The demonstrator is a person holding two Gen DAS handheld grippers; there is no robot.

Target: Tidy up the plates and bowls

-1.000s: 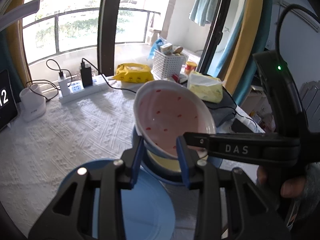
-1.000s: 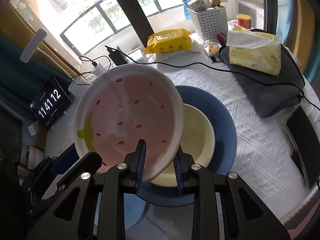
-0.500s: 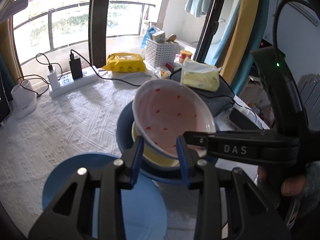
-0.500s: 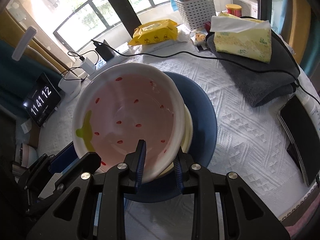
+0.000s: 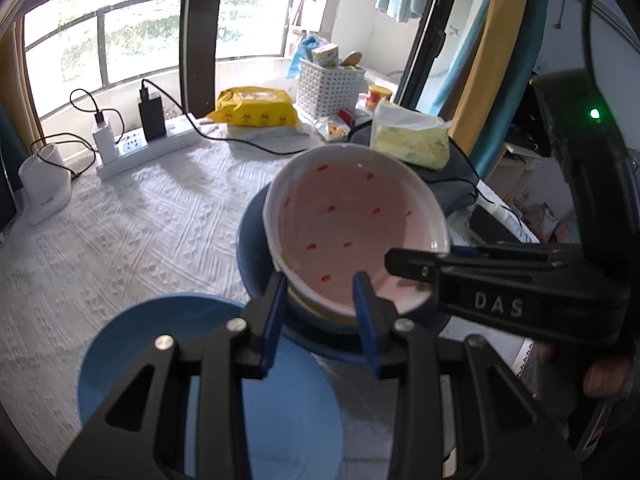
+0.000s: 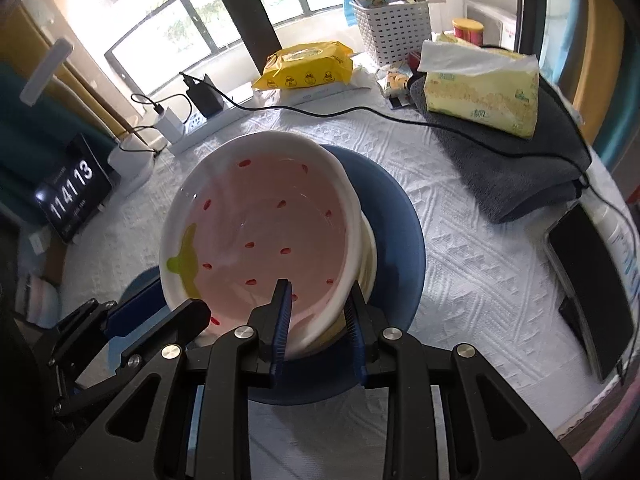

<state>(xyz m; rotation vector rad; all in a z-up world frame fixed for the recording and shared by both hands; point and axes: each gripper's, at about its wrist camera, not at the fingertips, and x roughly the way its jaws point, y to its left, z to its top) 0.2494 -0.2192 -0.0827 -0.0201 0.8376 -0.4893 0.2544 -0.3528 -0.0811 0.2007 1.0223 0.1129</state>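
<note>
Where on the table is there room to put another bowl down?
Bare tablecloth lies between the power strip, the white cup and the light blue plate. More lies between the dark blue plate and the phone. The far edge is crowded: wipes pack, basket, tissues.

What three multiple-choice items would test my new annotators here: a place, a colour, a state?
1. The pink bowl is: A over the yellow bowl on the dark blue plate; B on the light blue plate; C in the white basket.
2. The wipes packet is: A green; B yellow; C red.
3. The right claw is: A open over the cloth; B shut on the tissue pack; C shut on the pink bowl's rim.
A, the yellow rim shows beneath it; B, plainly yellow; C, it pinches the rim.
</note>
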